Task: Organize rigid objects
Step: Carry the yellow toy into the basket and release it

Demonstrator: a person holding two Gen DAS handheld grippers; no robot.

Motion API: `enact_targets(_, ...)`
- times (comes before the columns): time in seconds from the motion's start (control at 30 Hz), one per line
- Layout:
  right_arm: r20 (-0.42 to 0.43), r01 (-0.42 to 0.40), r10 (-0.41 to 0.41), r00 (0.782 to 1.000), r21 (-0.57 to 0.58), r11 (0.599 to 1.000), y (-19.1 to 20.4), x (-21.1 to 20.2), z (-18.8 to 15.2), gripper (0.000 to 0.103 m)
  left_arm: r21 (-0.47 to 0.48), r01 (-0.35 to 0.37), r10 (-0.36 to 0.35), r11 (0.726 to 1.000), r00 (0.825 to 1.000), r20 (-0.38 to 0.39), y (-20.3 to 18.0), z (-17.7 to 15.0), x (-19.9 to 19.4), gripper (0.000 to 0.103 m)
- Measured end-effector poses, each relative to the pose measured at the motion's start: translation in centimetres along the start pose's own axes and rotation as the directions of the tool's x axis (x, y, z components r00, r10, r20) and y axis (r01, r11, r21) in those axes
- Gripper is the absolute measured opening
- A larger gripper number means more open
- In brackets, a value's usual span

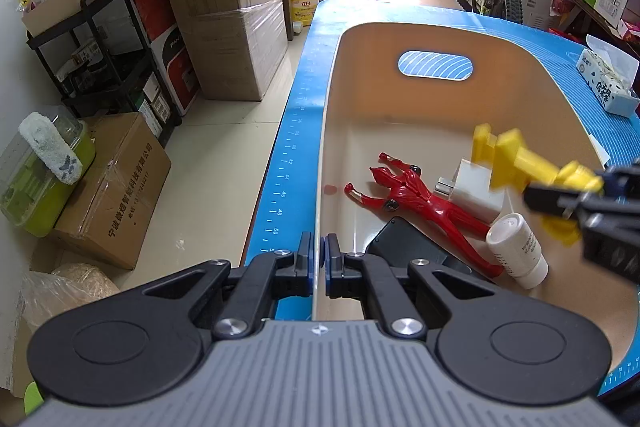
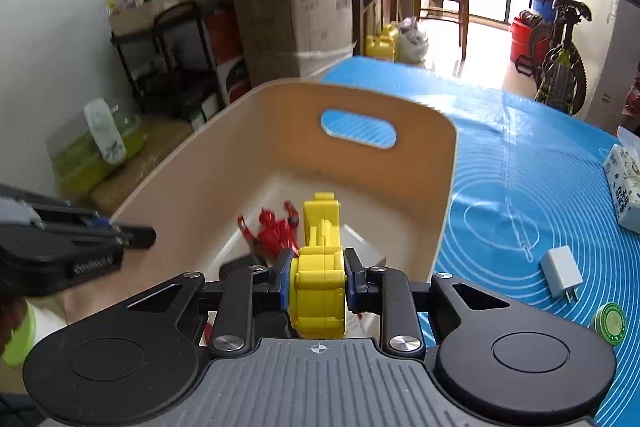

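Two grippers at bin [image 2: 446, 163]: left gripper [image 1: 319, 259] pinches rim, jaws near-closed; right gripper [image 2: 316, 281] clamps yellow toy [image 2: 320, 267] above bin interior. Risk: toy drops onto red figure [image 1: 416, 195] or bottle [image 1: 516, 247], bounces out; bin tips if rim grip slips.

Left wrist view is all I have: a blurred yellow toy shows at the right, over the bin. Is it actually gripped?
Observer: Yes. In the right wrist view the right gripper has its jaws pressed on both sides of the yellow toy, at its thick end, above the bin.
Operator: Is anything lying outside the bin on that side?
Observer: A white charger lies on the blue mat, right of the bin.
Operator: Anything else my view misses?
Observer: A round green tin sits beside the charger, nearer the camera.
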State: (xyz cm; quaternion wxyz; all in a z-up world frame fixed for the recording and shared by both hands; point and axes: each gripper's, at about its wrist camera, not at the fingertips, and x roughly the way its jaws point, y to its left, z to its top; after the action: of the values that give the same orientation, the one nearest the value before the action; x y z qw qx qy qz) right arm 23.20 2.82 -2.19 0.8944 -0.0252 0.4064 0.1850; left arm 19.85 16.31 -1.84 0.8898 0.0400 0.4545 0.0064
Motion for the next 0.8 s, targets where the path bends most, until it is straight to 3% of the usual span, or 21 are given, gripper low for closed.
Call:
enact_targets(0.07,-0.045,-0.012,0.012,0.999,0.016,1.0,-0.1,0.7,-0.3,0.035,0.0,-0.001,0.001,1.0,1.0,0.0,0.1,0.0,0.0,0.006)
enact_targets(0.23,-0.036,-0.02,0.021,0.999,0.02,1.0,-0.6,0.3,-0.5,0.036,0.003,-0.005,0.005,1.0,1.0,0.002,0.0,0.0,-0.1,0.007)
enact_targets(0.3,-0.03,-0.021,0.022,0.999,0.028,0.999,-0.9,0.1,-0.4,0.045,0.004,-0.006,0.006,1.0,1.0,0.001,0.1,0.0,-0.1,0.007)
enact_targets(0.53,0.049,-0.019,0.017,0.999,0.059,0.998,-2.4,-1.9,0.4,0.056,0.005,-0.007,0.007,1.0,1.0,0.001,0.1,0.0,-0.1,0.007)
enact_targets(0.8,0.11,0.109,-0.124,0.986,0.132,0.985,-8.3,-4.7,0.7,0.065,0.005,-0.009,0.009,1.0,1.0,-0.002,0.3,0.0,-0.1,0.007)
